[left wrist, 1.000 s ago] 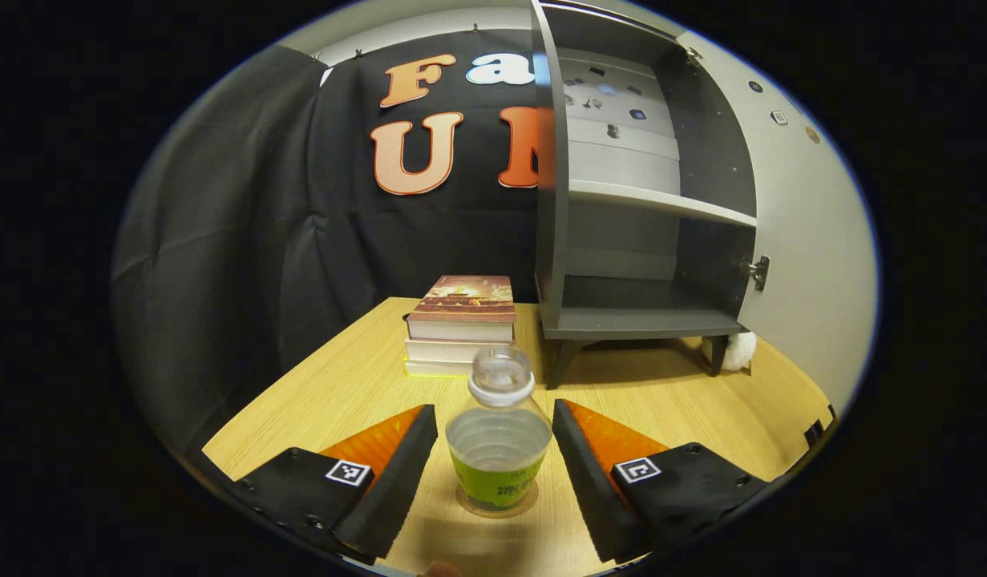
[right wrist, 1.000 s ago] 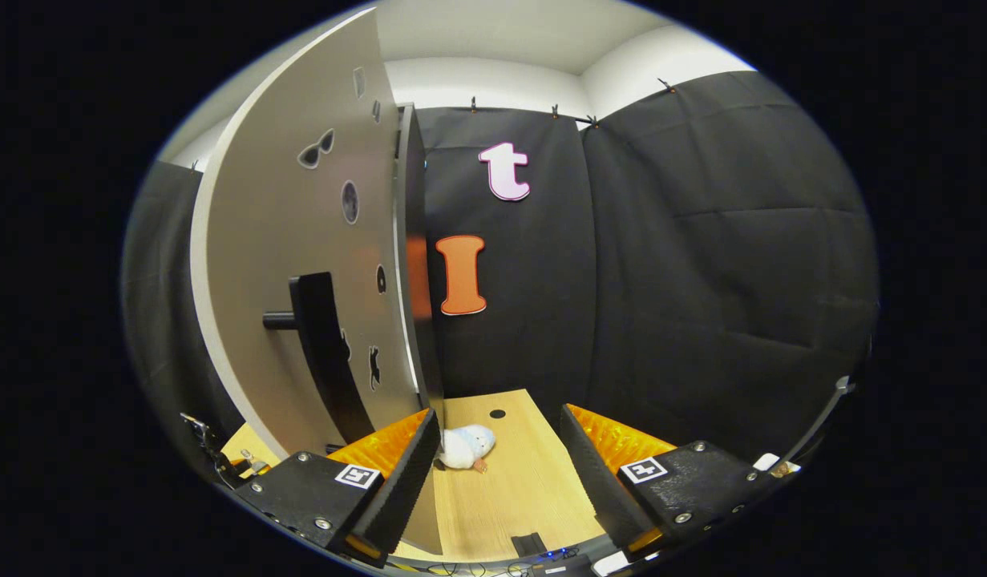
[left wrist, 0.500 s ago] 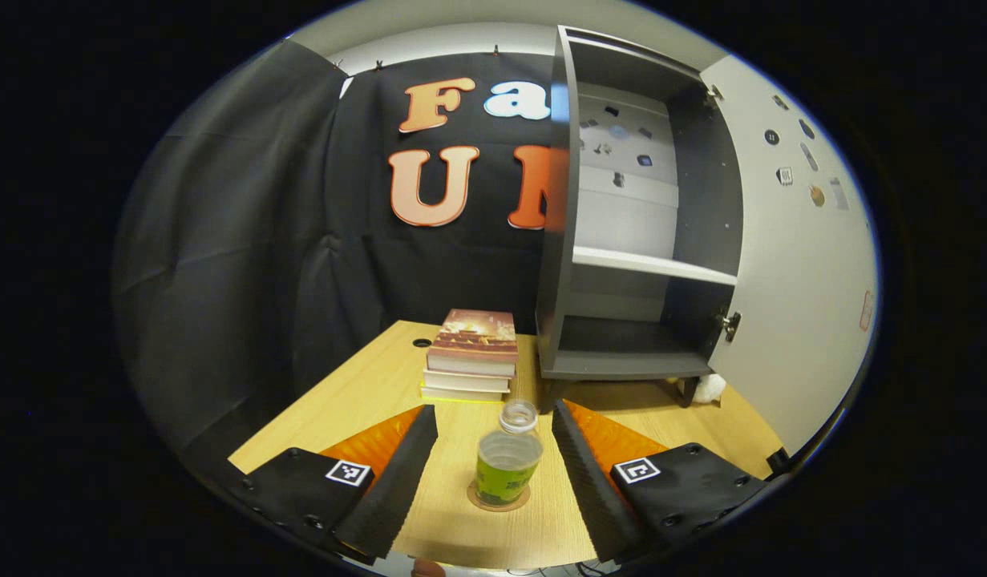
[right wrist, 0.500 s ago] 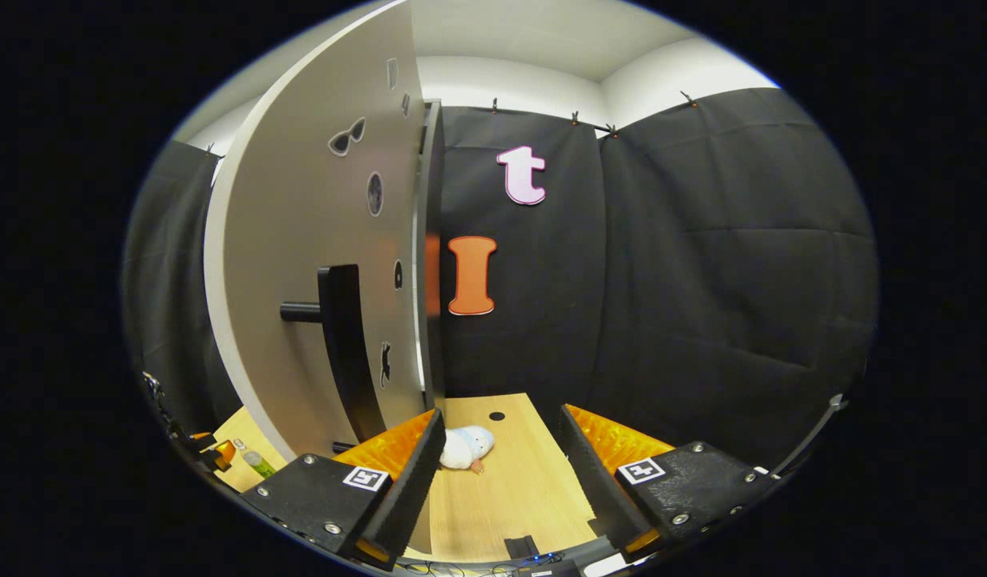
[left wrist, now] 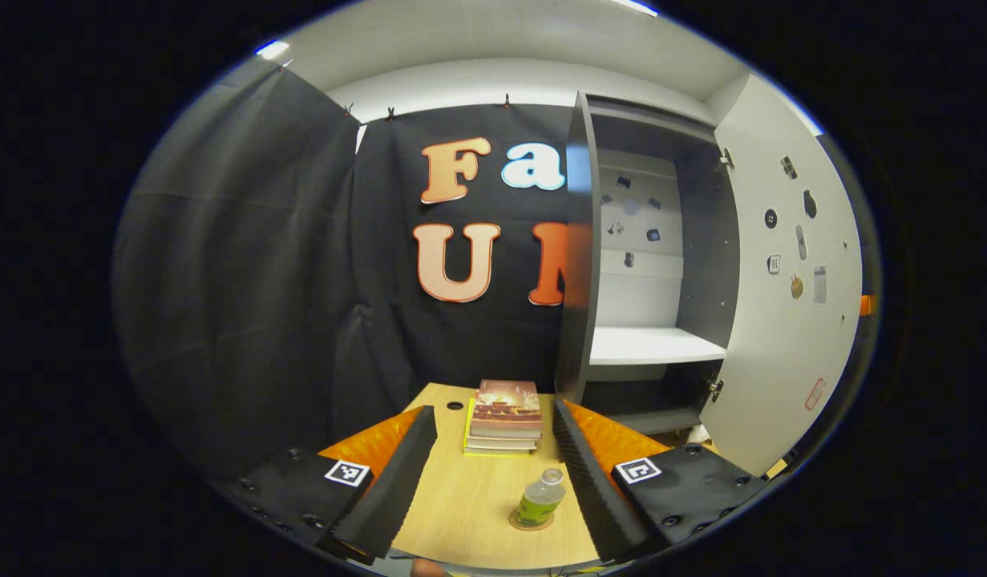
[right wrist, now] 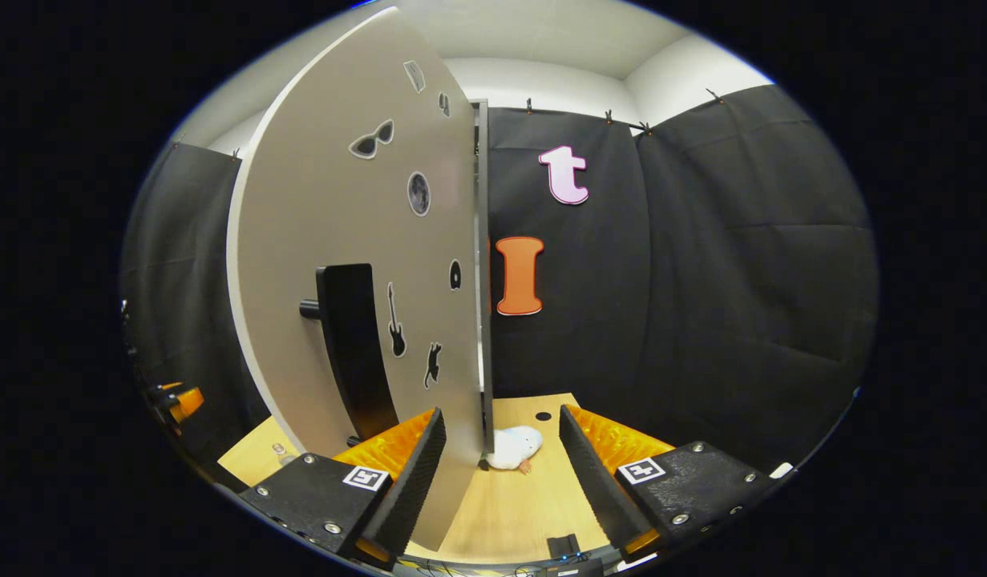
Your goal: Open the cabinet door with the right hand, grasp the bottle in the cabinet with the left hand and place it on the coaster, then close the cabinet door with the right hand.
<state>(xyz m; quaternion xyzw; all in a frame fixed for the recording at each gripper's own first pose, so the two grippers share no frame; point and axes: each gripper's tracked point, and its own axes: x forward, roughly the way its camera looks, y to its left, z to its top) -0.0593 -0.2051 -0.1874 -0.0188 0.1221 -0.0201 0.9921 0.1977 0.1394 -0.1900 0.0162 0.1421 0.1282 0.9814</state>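
Jaws spread on both the left gripper (left wrist: pixel 493 465) and right gripper (right wrist: pixel 499 473); clear, green-labelled bottle (left wrist: pixel 539 500) stands upright on its coaster (left wrist: pixel 530 523) beside the open cabinet door (right wrist: pixel 357 264).

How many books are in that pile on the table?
3, stacked flat on the wooden table: a brown-covered book on top, a second book under it, and a yellow-edged book at the bottom. The pile sits left of the open cabinet.

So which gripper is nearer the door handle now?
Right. The right gripper is just below and right of the door handle; the left gripper is back over the bottle.
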